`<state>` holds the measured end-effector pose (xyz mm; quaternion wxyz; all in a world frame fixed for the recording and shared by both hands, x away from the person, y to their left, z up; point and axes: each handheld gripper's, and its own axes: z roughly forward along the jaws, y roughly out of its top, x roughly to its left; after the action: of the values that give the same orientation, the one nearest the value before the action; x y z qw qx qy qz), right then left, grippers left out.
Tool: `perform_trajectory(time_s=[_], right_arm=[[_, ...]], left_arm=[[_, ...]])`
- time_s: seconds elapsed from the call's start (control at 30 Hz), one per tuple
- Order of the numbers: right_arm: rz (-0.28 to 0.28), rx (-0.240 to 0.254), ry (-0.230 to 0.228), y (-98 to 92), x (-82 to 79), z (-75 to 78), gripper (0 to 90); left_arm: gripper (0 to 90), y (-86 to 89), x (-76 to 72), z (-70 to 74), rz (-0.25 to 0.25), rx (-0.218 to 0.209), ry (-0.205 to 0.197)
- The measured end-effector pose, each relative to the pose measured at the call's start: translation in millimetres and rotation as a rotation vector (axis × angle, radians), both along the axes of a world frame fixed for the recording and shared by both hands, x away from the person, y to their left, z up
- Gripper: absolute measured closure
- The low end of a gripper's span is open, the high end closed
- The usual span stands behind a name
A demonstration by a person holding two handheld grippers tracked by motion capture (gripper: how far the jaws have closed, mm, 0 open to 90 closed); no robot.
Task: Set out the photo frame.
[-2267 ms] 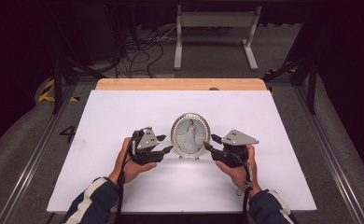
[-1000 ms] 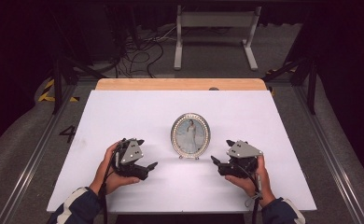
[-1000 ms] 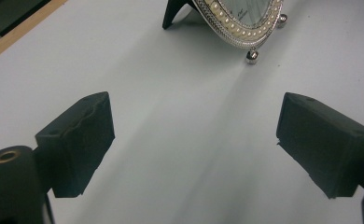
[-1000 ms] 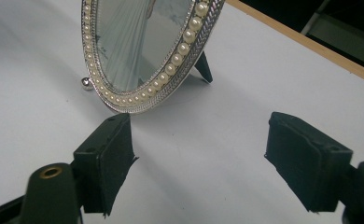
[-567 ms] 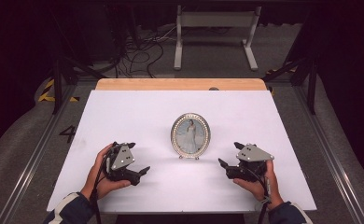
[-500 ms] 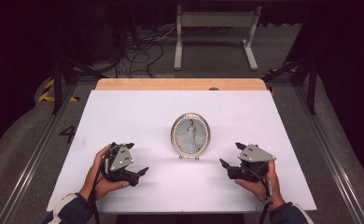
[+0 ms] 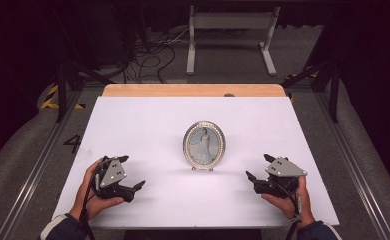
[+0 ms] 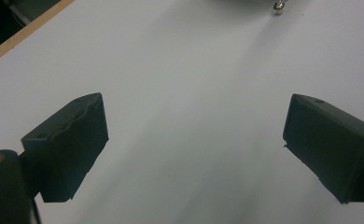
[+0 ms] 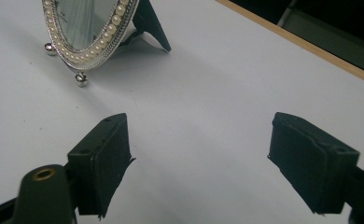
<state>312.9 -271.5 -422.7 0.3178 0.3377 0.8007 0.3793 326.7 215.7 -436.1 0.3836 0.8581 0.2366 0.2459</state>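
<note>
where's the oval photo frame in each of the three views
High view: the oval photo frame stands upright mid-table, between the two grippers.
Left gripper view: just one ball foot at the top edge.
Right gripper view: lower part of the frame at top left, with its back stand.
Shared landmark: the table's wooden edge.

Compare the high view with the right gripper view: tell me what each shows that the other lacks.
High view alone: the whole oval picture frame standing upright with its portrait, both hands, the left tongs apart from it on one side, the floor cables and the metal stand beyond the table.

Right gripper view alone: the frame's black rear prop, its ball feet and pearl-beaded rim up close.

Both: the frame, the white table top with its wooden far edge, and the right tongs, jaws wide apart and holding nothing.
</note>
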Motion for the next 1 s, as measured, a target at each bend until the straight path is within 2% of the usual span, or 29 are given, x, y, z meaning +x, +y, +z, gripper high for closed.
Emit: perform_trajectory(time_s=[0.3,0.33,0.67,0.83,1.0], right_arm=[[-0.043,0.003,0.002,-19.3,-5.4,-4.7,20.2],[-0.051,0.005,0.005,-22.0,-6.2,-5.7,20.1],[-0.092,0.015,0.019,-43.7,-14.6,-17.1,20.1],[-0.117,0.041,0.019,-53.8,-20.9,-20.8,20.2],[-0.158,0.085,0.022,-64.8,-28.0,-23.9,20.1]], left_arm=[[7.1,24.4,-0.8,-4.6,0.049,-0.013,0.009],[7.0,27.7,-1.1,-4.6,0.055,-0.027,0.011],[6.4,48.2,-5.3,-11.6,0.079,-0.054,0.033],[6.5,60.4,-11.6,-16.7,0.107,-0.088,0.043],[6.5,79.5,-18.1,-20.0,0.146,-0.169,0.053]])
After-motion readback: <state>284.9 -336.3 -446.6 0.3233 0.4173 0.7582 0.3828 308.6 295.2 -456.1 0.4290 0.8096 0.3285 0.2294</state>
